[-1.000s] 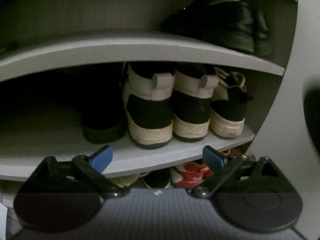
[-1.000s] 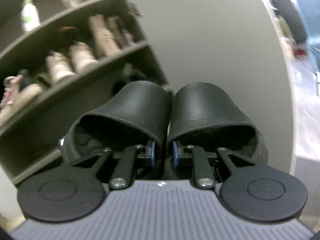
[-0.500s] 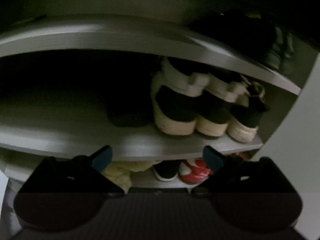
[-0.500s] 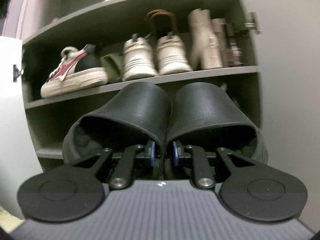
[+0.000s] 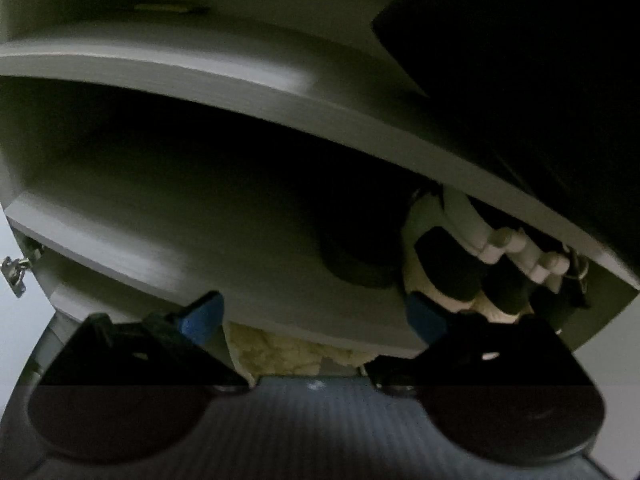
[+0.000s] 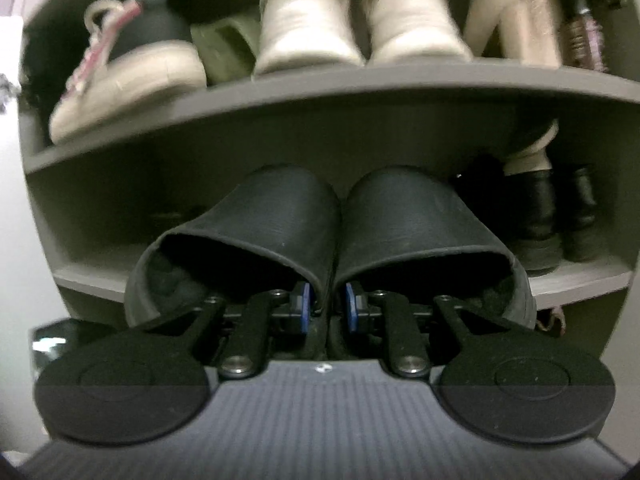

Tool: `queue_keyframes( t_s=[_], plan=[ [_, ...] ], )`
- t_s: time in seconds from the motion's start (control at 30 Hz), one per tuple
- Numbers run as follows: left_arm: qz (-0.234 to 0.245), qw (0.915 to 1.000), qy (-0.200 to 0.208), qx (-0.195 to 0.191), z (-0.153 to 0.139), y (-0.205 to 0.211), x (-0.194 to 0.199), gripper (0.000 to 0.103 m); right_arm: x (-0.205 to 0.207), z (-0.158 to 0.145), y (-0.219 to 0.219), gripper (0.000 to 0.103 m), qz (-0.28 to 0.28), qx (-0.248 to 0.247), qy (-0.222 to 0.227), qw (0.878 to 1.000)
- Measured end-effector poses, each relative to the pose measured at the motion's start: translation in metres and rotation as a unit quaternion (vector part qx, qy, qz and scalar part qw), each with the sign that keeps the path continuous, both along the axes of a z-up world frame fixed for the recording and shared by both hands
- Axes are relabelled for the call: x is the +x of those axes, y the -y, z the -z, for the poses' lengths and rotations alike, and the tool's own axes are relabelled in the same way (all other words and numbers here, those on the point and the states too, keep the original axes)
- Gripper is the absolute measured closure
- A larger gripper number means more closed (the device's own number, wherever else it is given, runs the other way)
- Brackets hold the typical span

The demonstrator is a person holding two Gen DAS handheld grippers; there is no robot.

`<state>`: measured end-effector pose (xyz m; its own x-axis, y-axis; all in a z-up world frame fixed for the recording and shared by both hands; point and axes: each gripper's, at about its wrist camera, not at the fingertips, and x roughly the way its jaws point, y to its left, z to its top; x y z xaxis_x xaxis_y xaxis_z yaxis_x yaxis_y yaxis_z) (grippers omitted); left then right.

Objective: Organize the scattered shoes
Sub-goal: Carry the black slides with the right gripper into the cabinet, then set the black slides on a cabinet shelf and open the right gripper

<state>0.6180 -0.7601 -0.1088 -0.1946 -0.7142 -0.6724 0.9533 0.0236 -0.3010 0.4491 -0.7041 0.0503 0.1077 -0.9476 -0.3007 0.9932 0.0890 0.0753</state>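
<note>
The right gripper (image 6: 326, 307) pinches a pair of black slippers (image 6: 328, 232) by their two inner walls, its blue-padded fingers (image 6: 306, 307) drawn close together with the walls squeezed between them. The slippers sit side by side, toes pointing into the middle compartment of a grey shoe cabinet (image 6: 360, 84), in front of its shelf edge; whether their soles touch the shelf cannot be told. On that shelf, to the right, stand black ankle boots (image 6: 548, 220). The shelf above carries a white sneaker with pink laces (image 6: 120, 76), an olive slide (image 6: 224, 48), a pair of cream sneakers (image 6: 360, 28) with script on the heels too blurred to read, and a beige heeled boot (image 6: 516, 16). The left gripper (image 5: 316, 318) is empty, its blue fingertips (image 5: 200, 316) spread wide, before a lower grey shelf (image 5: 240, 272) where black-and-white high-tops (image 5: 460, 268) with rope-trimmed soles stand at the right. A fluffy yellowish item (image 5: 276, 352) shows below that shelf. No brand or label is legible in either view.
</note>
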Motion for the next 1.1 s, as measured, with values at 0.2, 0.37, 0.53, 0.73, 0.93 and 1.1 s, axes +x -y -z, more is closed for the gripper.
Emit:
queue_keyframes(
  t_s=[0.2,0.37,0.53,0.73,0.93,1.1],
  plan=[
    [0.001,0.9999,-0.01,0.009,-0.001,-0.001,0.002,0.004,0.024,0.008,0.046,0.083,0.015,0.001,-0.021,1.0],
    [-0.006,0.9999,-0.012,0.009,-0.002,-0.001,0.006,0.004,0.028,0.017,0.077,0.082,0.024,-0.011,-0.026,0.999],
    [-0.004,0.9999,-0.011,0.009,0.0,-0.001,0.005,0.004,0.027,0.027,0.095,0.071,0.037,-0.022,-0.012,0.999],
    [0.003,1.0,-0.006,0.007,0.002,-0.001,0.001,0.003,0.032,0.038,0.085,0.06,0.033,-0.04,-0.015,0.999],
    [0.032,0.9994,0.002,0.009,0.006,-0.009,-0.012,0.002,0.012,0.037,0.03,0.06,0.032,-0.074,-0.009,0.997],
    [0.068,0.9977,-0.003,0.003,0.009,-0.021,-0.032,0.001,-0.021,0.04,-0.04,0.06,0.095,-0.084,-0.053,0.99]
  ],
)
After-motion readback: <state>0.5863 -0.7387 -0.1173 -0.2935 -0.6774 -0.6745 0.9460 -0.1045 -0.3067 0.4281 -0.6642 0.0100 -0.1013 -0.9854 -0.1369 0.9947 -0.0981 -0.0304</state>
